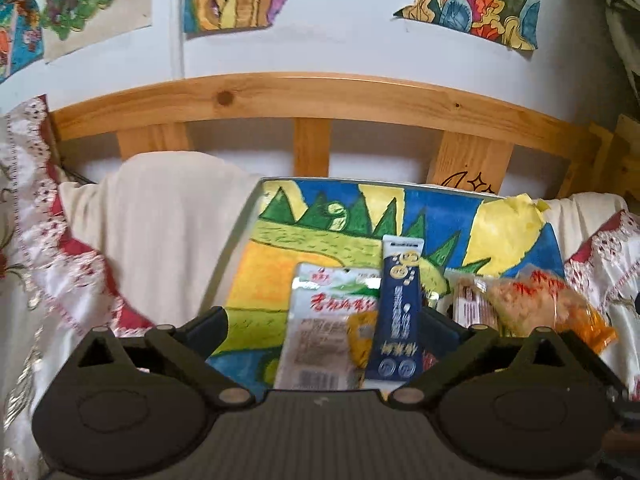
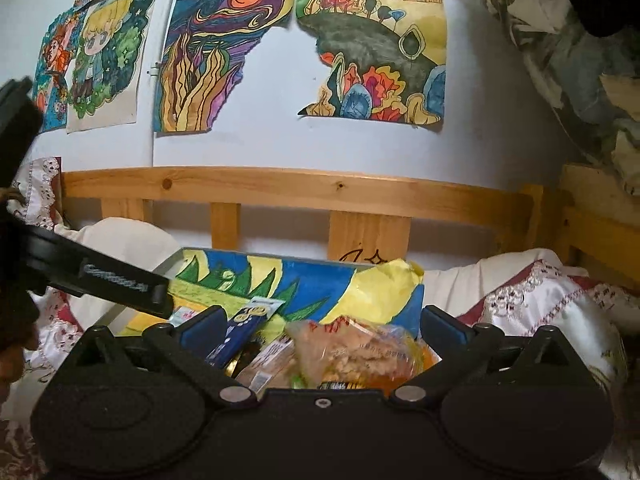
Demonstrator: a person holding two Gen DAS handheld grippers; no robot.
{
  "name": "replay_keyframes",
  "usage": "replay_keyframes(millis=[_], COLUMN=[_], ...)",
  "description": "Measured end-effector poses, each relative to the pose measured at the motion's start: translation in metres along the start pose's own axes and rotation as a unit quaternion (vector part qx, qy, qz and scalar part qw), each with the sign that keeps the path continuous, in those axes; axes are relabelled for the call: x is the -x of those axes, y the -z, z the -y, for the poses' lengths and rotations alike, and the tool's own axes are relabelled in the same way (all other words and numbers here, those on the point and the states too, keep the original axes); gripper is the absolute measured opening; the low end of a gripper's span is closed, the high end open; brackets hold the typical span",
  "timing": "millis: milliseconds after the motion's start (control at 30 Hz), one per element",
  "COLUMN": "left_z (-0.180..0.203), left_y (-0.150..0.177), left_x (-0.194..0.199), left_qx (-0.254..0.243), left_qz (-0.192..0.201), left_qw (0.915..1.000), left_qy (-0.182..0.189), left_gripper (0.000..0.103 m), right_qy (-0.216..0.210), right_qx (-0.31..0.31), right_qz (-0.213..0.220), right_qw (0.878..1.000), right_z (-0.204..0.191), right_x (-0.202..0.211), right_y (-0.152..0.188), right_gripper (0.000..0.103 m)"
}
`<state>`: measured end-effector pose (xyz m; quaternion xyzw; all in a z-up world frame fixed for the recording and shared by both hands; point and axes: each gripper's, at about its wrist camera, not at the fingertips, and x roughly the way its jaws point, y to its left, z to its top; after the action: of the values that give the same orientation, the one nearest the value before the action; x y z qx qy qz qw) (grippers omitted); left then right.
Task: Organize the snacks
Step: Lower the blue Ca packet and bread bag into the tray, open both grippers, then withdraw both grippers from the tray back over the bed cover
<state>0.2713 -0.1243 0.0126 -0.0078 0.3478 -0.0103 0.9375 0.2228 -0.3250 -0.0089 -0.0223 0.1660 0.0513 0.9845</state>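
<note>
Dark-blue foil marks the snack sachet (image 1: 400, 308) at lower centre of the left view, lying between the spread jaws of the left gripper (image 1: 324, 320) beside a white packet (image 1: 320, 328). The right gripper (image 2: 320, 328), jaws also apart, frames the orange cracker bag (image 2: 360, 350), likely lining up a pick from the painted tray (image 1: 280, 216).

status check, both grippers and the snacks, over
Left gripper open, empty, over the white packet and blue sachet. Right gripper open above the orange snack bag. Snacks piled on painted board; nothing blocking.
</note>
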Motion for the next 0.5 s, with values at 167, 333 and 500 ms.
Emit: replay_keyframes(millis=[167,333,500], left_z=[-0.011,-0.021,-0.030], left_y=[0.015,0.030,0.044], left_x=[0.024,0.048,0.069], left_qx=[-0.005,-0.010,-0.017], left_qz=[0.006,0.016,0.030], left_qw=[1.0000,0.9998,0.9994], left_qy=[0.004,0.005,0.005], left_gripper=[0.102,0.102,0.102], right_qy=[-0.003,-0.006,-0.009], right_qx=[-0.001,0.001,0.004], right_qz=[-0.006,-0.003,0.001], right_qw=[1.000,1.000,1.000], right_z=[-0.005,-0.011,-0.018], right_x=[0.017,0.035,0.055], right_y=[0.004,0.004,0.008], right_gripper=[0.102,0.102,0.102])
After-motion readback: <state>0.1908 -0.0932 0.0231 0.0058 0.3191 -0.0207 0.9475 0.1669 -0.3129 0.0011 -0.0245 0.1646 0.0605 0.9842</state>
